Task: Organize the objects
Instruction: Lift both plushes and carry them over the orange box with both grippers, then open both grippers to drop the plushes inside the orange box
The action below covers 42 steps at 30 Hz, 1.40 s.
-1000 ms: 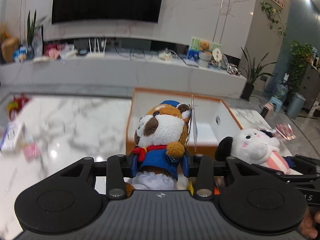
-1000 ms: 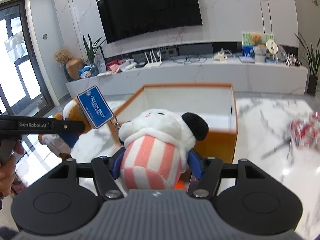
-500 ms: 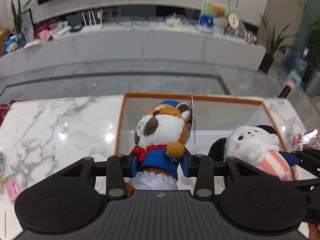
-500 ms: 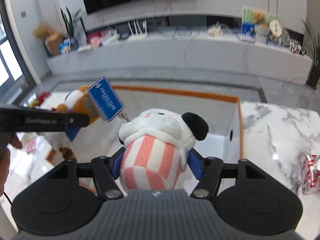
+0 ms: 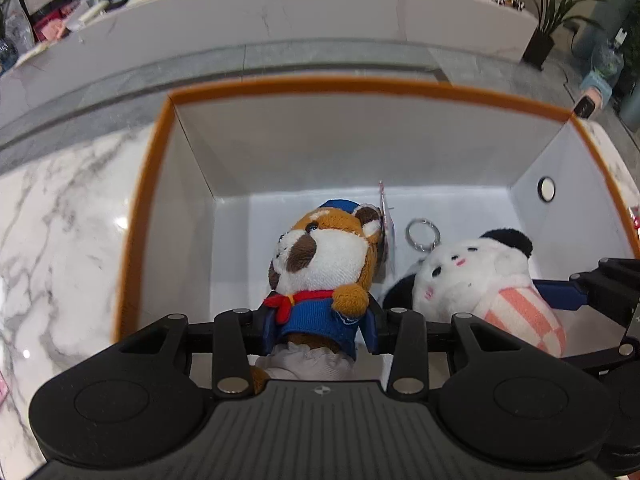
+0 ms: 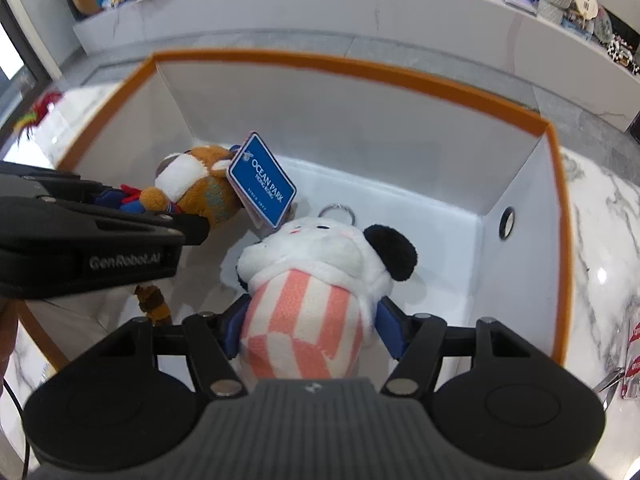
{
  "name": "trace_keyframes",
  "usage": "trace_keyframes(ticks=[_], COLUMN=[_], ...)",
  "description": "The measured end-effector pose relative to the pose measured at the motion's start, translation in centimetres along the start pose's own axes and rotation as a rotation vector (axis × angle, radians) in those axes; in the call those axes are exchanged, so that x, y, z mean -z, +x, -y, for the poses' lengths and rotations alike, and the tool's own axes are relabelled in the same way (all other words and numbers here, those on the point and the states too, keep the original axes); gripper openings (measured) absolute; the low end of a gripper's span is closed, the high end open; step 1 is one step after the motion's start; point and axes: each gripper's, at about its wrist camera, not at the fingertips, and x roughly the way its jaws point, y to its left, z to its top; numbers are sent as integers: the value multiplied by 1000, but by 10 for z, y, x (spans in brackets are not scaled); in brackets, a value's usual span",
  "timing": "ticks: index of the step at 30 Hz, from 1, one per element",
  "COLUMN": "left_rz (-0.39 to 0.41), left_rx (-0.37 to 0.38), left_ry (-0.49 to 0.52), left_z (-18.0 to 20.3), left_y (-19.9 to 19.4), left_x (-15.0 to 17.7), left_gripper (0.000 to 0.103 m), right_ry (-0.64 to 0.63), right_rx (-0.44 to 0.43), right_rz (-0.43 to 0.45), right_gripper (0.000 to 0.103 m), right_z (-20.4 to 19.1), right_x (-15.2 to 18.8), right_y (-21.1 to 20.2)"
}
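My left gripper (image 5: 320, 320) is shut on a brown red panda plush (image 5: 324, 256) in a blue jacket with a red scarf. It holds the plush inside the orange-rimmed white box (image 5: 360, 88), at the left. My right gripper (image 6: 312, 320) is shut on a white panda plush (image 6: 320, 272) with a pink-and-white striped body, held inside the same box (image 6: 360, 68), to the right of the red panda plush (image 6: 200, 188). The panda plush also shows in the left wrist view (image 5: 480, 280). A blue Ocean Park tag (image 6: 262, 180) hangs between them.
The box stands on a white marble table (image 5: 60, 220). A red-and-white wrapped packet (image 6: 632, 344) lies on the table right of the box. A small colourful item (image 6: 36, 114) lies at the left. A long white counter (image 5: 280, 12) with clutter runs behind.
Both grippers have moved forward and tilted down over the box. The two plush toys have gone from above the near rim to down inside the box.
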Motion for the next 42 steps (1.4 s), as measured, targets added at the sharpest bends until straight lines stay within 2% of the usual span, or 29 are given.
trace_keyframes(ticks=[1, 5, 8, 11, 14, 18, 23, 29, 32, 34, 38, 42], left_rz=[-15, -29, -71, -73, -84, -51, -17, 77, 144, 186, 261, 293], left_rx=[1, -11, -2, 12, 30, 42, 50, 37, 28, 22, 41, 45], left_ry=[2, 12, 9, -11, -7, -14, -18, 2, 6, -6, -62, -135], left_z=[1, 0, -1, -5, -4, -6, -8, -2, -1, -1, -5, -13], left_y=[3, 5, 7, 5, 2, -9, -25, -64, -91, -109, -138, -148], left_x=[0, 0, 0, 0, -2, -3, -1, 11, 26, 42, 84, 136], left_gripper=[46, 46, 46, 47, 55, 74, 76, 79, 80, 82, 83, 85], right_ry=[-3, -8, -6, -4, 16, 29, 34, 30, 3, -8, -9, 32], right_rx=[3, 6, 5, 4, -2, -9, -8, -10, 18, 29, 29, 36], right_rz=[-3, -25, -42, -50, -49, -31, 18, 148, 221, 267, 339, 390], right_gripper=[67, 67, 68, 69, 72, 73, 77, 80, 81, 85, 87, 92], right_z=[-2, 0, 4, 7, 10, 14, 11, 9, -1, -9, -19, -20], right_x=[11, 9, 13, 17, 19, 18, 19, 35, 41, 52, 94, 150], right_y=[1, 1, 1, 1, -1, -6, -21, -65, -85, -100, -137, -161])
